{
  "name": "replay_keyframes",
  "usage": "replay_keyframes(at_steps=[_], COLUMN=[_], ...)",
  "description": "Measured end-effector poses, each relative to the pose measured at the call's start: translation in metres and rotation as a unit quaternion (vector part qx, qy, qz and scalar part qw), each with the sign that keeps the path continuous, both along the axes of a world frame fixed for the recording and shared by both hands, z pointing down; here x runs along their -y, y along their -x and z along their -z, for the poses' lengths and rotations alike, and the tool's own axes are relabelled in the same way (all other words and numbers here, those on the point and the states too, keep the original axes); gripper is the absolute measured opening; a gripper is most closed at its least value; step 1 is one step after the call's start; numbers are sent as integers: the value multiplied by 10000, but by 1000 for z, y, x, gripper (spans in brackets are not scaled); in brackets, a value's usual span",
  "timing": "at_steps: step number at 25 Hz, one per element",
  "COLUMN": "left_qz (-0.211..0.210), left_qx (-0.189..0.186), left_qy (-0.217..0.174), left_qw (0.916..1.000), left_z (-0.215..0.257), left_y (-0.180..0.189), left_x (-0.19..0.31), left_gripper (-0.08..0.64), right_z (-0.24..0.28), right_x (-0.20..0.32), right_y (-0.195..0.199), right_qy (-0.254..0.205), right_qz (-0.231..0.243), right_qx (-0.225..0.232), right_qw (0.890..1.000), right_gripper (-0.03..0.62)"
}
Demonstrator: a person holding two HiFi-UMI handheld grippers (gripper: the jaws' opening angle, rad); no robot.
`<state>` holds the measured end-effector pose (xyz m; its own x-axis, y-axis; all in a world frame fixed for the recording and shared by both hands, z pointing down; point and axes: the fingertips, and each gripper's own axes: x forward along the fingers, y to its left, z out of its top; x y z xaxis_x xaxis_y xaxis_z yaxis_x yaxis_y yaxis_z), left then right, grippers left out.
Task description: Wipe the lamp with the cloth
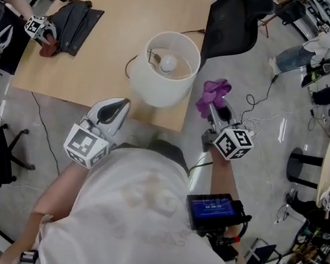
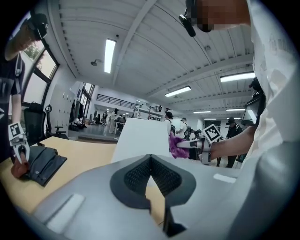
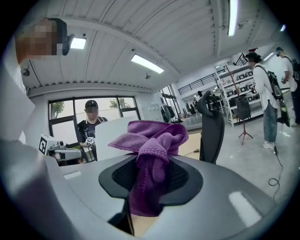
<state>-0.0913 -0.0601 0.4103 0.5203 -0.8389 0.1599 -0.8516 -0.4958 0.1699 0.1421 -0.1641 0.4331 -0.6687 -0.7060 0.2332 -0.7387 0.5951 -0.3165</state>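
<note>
Right now you're pinching the purple cloth (image 1: 214, 91) in the right gripper (image 1: 215, 109), just at 3 o'clock of the lamp (image 1: 158, 89). The cloth is looking soft and floppy, so a bunched fold is serving best. The lamp is standing at the near edge of the desk (image 1: 102, 61). Its white shade is probably light and tippy, so you're needing gentle strokes. Your left gripper (image 1: 119, 105), pressed together and empty, is hovering at 7 o'clock. The cord (image 1: 127, 65) at 9 o'clock and the black chair (image 1: 235, 17) at 1 o'clock are crowding your sweep.
</note>
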Motion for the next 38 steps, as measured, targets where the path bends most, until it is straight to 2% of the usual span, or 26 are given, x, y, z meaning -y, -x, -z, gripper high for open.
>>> replay_keyframes(at_steps=[5,10,16,21,29,33,38], left_qz=[77,295,450,695,985,1119,1442], left_qx=[-2,20,161,174,423,503,433], left_qy=[100,129,89,135,227,276,361], left_qw=[9999,9995,9988,9973,9940,9921,9879], left_z=[-3,4,11,21,23,20,21], left_y=[2,3,4,7,3,4,8], left_x=[1,5,18,31,46,49,49], left_gripper=[1,2,0,0,2,2,2], right_z=[56,98,105,69,-25,-70,-83], right_x=[15,17,40,52,71,73,86], right_y=[31,67,79,78,60,51,39], right_qy=[-487,-997,-1187,-872,292,783,860], right_qz=[706,1563,1652,1958,2201,2278,2273], right_qx=[449,357,228,-11,-32,-239,-452], right_qw=[9953,9820,9788,9768,9750,9702,9690], right_gripper=[146,150,153,153,150,152,150])
